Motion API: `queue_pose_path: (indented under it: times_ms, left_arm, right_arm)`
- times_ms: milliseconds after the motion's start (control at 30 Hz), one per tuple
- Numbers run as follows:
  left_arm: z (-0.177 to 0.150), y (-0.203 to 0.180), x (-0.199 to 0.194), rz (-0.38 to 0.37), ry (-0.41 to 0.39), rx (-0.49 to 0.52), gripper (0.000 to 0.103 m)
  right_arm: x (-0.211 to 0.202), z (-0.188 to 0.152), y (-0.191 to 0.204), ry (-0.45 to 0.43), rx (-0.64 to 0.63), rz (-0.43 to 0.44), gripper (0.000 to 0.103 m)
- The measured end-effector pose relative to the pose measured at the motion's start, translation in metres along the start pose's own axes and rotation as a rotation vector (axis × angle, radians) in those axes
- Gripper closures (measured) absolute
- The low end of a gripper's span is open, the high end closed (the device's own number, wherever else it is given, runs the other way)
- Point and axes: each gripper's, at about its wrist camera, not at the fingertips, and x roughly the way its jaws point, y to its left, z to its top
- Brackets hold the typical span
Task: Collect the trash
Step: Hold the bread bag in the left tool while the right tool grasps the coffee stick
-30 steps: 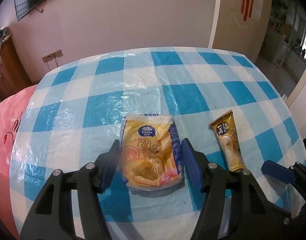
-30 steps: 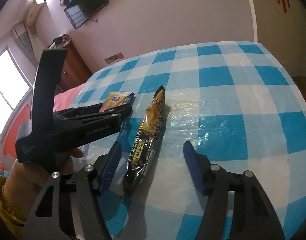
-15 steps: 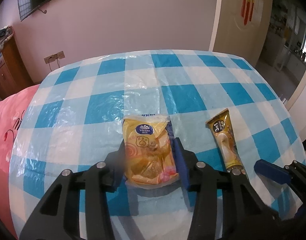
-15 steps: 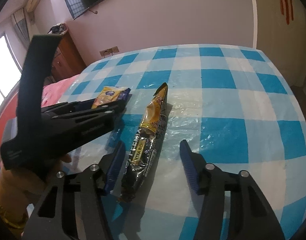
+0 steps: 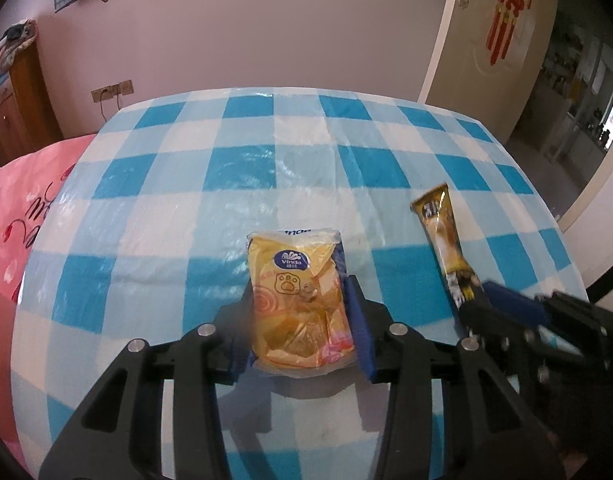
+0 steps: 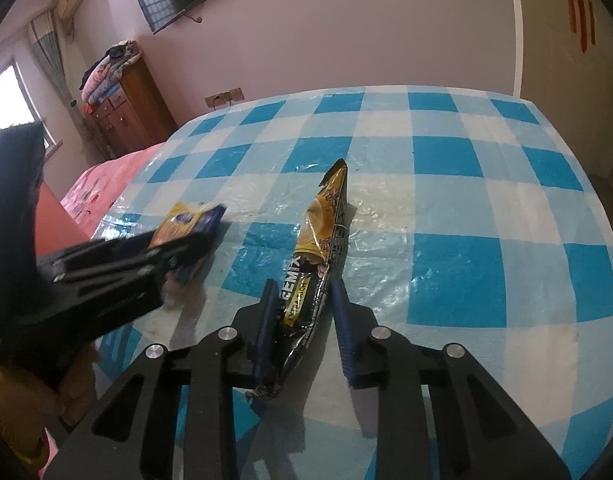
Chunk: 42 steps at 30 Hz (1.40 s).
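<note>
The broad surface (image 5: pixel 266 168) fills the middle of both views, draped in a glossy, crinkled plastic cloth of blue and white checks that throws back the light in patches. At the left edge of each frame lies a pink bed cover (image 5: pixel 22 200) with a red pattern, soft and matte beside the shiny cloth.

In the lower centre of the left wrist view sits a plump yellow plastic tissue pack (image 5: pixel 298 304) with a blue oval label, its film wrinkled and slightly puffed. The left hand-held gripper (image 5: pixel 302 336), black with blue ribbed pads, is clamped on the pack's sides; a second ago its jaws stood wide on either side of the pack, and they have since drawn in until the pads press the film.

In the lower centre of the right wrist view a long, narrow gold-and-black foil coffee sachet (image 6: pixel 318 264) lies flat, creased along its length, with a torn end near the bottom. The right hand-held gripper (image 6: pixel 306 328) is closing with the sachet between its blue pads, which lie close along the foil. Its jaws were far wider apart a second ago.
</note>
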Motion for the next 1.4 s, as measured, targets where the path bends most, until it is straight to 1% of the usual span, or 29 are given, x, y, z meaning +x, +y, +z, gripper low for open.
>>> queue_pose_path:
  times_ms: [233, 567, 767, 933, 1033, 1267, 1300, 1367, 1400]
  left_arm:
    - [-0.018, 0.015, -0.019, -0.010, 0.001, -0.019, 0.059]
    - [-0.039, 0.024, -0.048, 0.020, -0.030, -0.004, 0.059]
    - [-0.047, 0.028, -0.067, 0.034, -0.060, 0.006, 0.059]
    - [-0.055, 0.031, -0.082, 0.051, -0.085, 0.022, 0.059]
    - [-0.059, 0.033, -0.090, 0.055, -0.097, 0.023, 0.059]
    - [-0.066, 0.043, -0.107, 0.067, -0.122, 0.021, 0.059]
    - [-0.067, 0.044, -0.109, 0.067, -0.124, 0.020, 0.059]
    - [-0.068, 0.047, -0.114, 0.071, -0.131, 0.018, 0.059]
    - [-0.068, 0.049, -0.117, 0.071, -0.137, 0.016, 0.059]
  right_arm:
    - [-0.004, -0.001, -0.012, -0.019, 0.061, 0.083, 0.076]
    - [-0.016, -0.007, -0.012, -0.049, 0.076, 0.102, 0.077]
    - [-0.021, -0.016, -0.009, -0.041, 0.090, 0.112, 0.077]
    - [-0.025, -0.025, -0.009, -0.025, 0.142, 0.156, 0.078]
    - [-0.026, -0.030, -0.011, -0.011, 0.189, 0.200, 0.078]
    - [-0.038, -0.033, -0.004, -0.003, 0.231, 0.253, 0.079]
    - [-0.040, -0.033, -0.002, -0.004, 0.234, 0.260, 0.079]
    - [-0.044, -0.031, 0.002, -0.003, 0.240, 0.275, 0.089]
    - [-0.046, -0.031, 0.003, -0.002, 0.247, 0.290, 0.091]
